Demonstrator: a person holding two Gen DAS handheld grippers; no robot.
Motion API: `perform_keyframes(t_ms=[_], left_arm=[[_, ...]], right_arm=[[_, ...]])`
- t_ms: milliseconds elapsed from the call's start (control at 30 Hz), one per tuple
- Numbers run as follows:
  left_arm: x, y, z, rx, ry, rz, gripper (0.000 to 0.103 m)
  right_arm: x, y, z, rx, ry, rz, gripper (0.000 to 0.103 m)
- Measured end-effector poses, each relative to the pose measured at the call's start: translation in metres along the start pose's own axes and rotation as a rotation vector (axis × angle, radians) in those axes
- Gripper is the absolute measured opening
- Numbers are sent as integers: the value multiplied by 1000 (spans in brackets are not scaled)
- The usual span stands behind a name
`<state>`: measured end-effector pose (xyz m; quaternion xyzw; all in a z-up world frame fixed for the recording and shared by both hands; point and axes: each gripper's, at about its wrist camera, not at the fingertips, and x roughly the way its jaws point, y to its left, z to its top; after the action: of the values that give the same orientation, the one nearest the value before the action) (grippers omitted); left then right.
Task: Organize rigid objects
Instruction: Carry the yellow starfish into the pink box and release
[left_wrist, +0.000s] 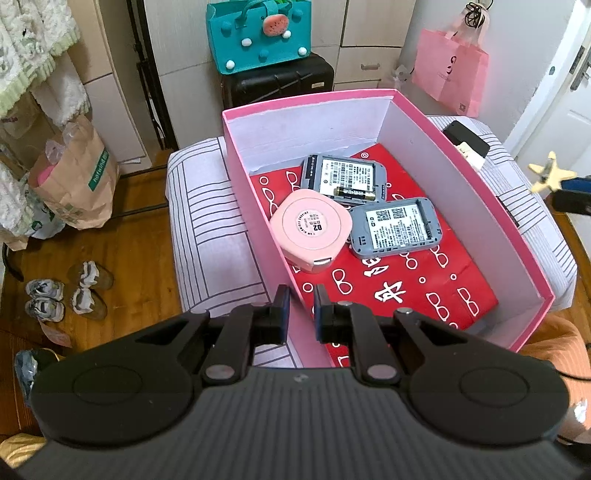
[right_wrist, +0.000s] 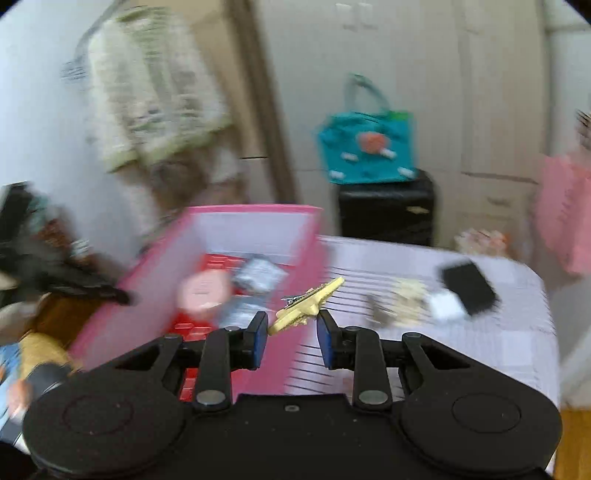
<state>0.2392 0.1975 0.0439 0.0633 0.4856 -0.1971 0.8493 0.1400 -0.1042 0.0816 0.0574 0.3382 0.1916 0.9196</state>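
A pink box (left_wrist: 476, 192) stands on a striped cloth-covered table (left_wrist: 207, 221). In it lie two grey devices (left_wrist: 345, 177) (left_wrist: 395, 227), a pink rounded case (left_wrist: 310, 229) and a battery (left_wrist: 356, 192) on a red printed liner. My left gripper (left_wrist: 301, 312) hovers at the box's near left corner, jaws slightly apart and empty. My right gripper (right_wrist: 291, 332) holds a yellow star-shaped hair clip (right_wrist: 306, 304) between its pads, just right of the box (right_wrist: 258, 218). The clip also shows at the right edge of the left wrist view (left_wrist: 550, 175).
On the table right of the box lie a black device (right_wrist: 469, 288), a white block (right_wrist: 445, 304) and a pale cluttered item (right_wrist: 406, 295). Behind stand a black suitcase (left_wrist: 280, 79) with a teal bag (left_wrist: 258, 33), and a pink bag (left_wrist: 448, 70). Shoes (left_wrist: 66, 295) lie on the floor.
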Motion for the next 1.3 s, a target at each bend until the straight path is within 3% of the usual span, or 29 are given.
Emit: perform_keyframes(t_ms=[167,467,667,733,867,1033,1167,1300], left_arm=[[0,0,-2,-18,-12,3,11],[2,3,0,-56,7,-7,12],[2,6,1,-77,12,-17,12],[2,6,0,-77,10,-19,12],[3,6,1,-76,13,-25,12],[4,5,1,-70,8,-29,12],[4,5,1,-66,7,-35,12],[3,7,1,-72,6,-37,12]], right_arm=[[18,45,15,-124,72,114,33],[91,80,22,-257,266,172,32],[139,90,18,-278,390,206,24],[136,86,18,-255,377,226,24],[101,68,25,-214,269,214,25],[41,17,22,-112,136,97,28],[12,-26,1,-14,117,-63,35],[5,-53,-29,72,143,-95,37]])
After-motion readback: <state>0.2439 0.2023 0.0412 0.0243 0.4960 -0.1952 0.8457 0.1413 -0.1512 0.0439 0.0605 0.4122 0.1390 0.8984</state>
